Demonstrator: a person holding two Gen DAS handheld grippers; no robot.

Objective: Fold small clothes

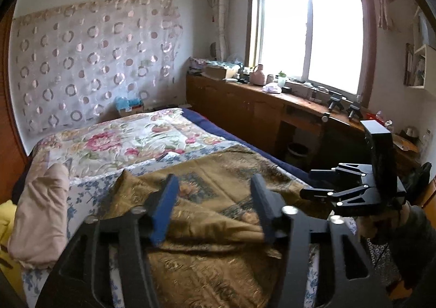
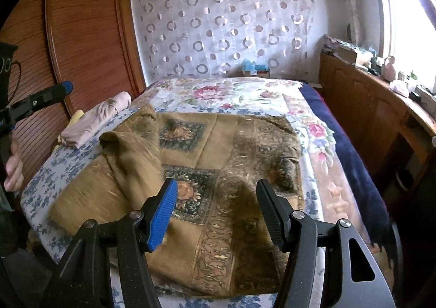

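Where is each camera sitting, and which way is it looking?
Left wrist view: sits on the left gripper, looks along the bed toward the window; the right gripper shows at right.
Right wrist view: sits on the right gripper, faces the wardrobe; a hand shows.
Both see the brown patterned cloth and pink bundle.

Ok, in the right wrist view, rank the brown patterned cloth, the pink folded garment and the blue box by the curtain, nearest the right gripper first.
From the right gripper:
1. Brown patterned cloth, spread directly beneath its open jaws.
2. Pink folded garment, to the left, near the bed's edge.
3. Blue box, at the bed's far end against the curtain.
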